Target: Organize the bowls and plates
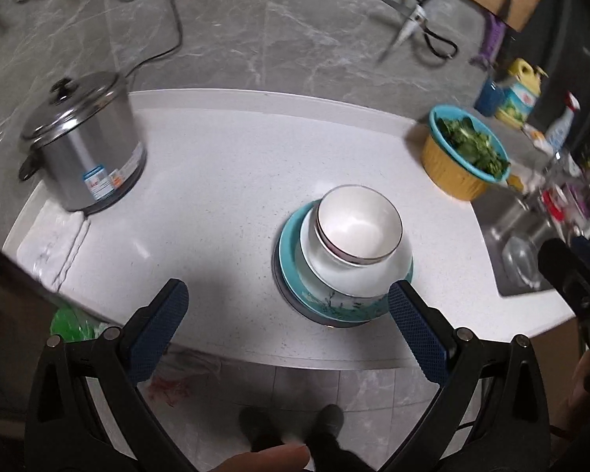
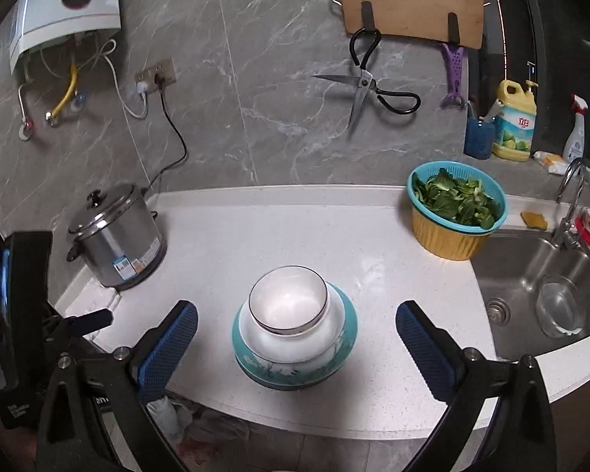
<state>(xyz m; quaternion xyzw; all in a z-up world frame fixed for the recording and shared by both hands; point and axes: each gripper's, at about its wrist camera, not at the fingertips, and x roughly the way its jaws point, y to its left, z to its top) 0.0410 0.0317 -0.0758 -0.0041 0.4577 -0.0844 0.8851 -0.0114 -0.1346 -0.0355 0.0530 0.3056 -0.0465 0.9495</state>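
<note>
A stack of dishes stands on the white counter (image 2: 255,236): a small white bowl with a dark rim (image 2: 289,301) (image 1: 358,228) sits in a larger white bowl (image 2: 295,344) (image 1: 354,275), which sits on teal plates (image 2: 295,373) (image 1: 291,251). My left gripper (image 1: 287,306) is open and empty, near the counter's front edge, left of the stack. My right gripper (image 2: 295,332) is open and empty, its fingers either side of the stack but nearer the camera.
A steel pot with lid (image 2: 118,236) (image 1: 82,145) stands at the left. A colander of greens (image 2: 456,208) (image 1: 464,153) stands at the right, beside the sink (image 2: 546,291). Scissors (image 2: 365,90) and a cutting board (image 2: 413,0) hang on the wall.
</note>
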